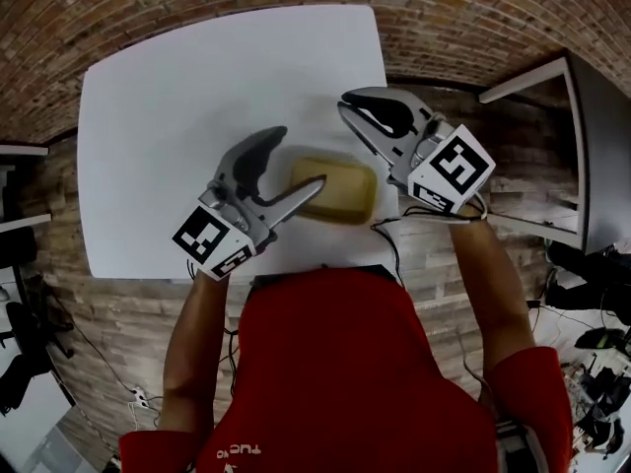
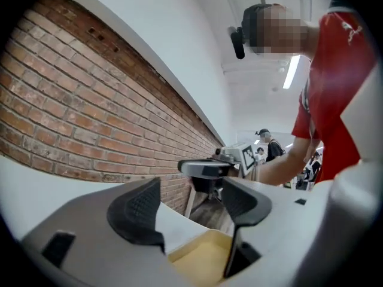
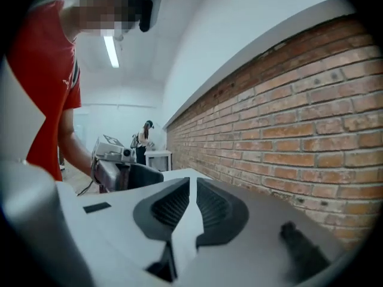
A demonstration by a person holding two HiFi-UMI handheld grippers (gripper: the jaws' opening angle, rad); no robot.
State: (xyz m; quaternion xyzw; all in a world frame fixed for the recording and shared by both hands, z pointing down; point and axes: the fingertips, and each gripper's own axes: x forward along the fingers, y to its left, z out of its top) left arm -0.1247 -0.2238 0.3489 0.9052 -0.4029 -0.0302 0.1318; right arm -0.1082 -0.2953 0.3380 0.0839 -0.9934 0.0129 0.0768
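Observation:
A tan, shallow, tray-like rectangle [image 1: 340,190] lies on the white table [image 1: 177,116] near its front edge. My left gripper [image 1: 293,170] is open; its near jaw reaches over the tan thing's left end and the far jaw curves above the table beside it. Seen from the left gripper view, the tan thing [image 2: 200,259] lies low between the spread jaws of the left gripper [image 2: 191,205]. My right gripper [image 1: 348,104] hovers at the table's right side, just beyond the tan thing, and holds nothing. In its own view the right gripper [image 3: 192,196] has only a thin slit between its pads.
The table stands on a brick floor [image 1: 473,28]. A grey desk [image 1: 582,146] stands to the right, with cables and dark gear [image 1: 592,343] on the floor below it. A brick wall [image 3: 311,118] runs alongside, and a person [image 3: 143,139] stands far off.

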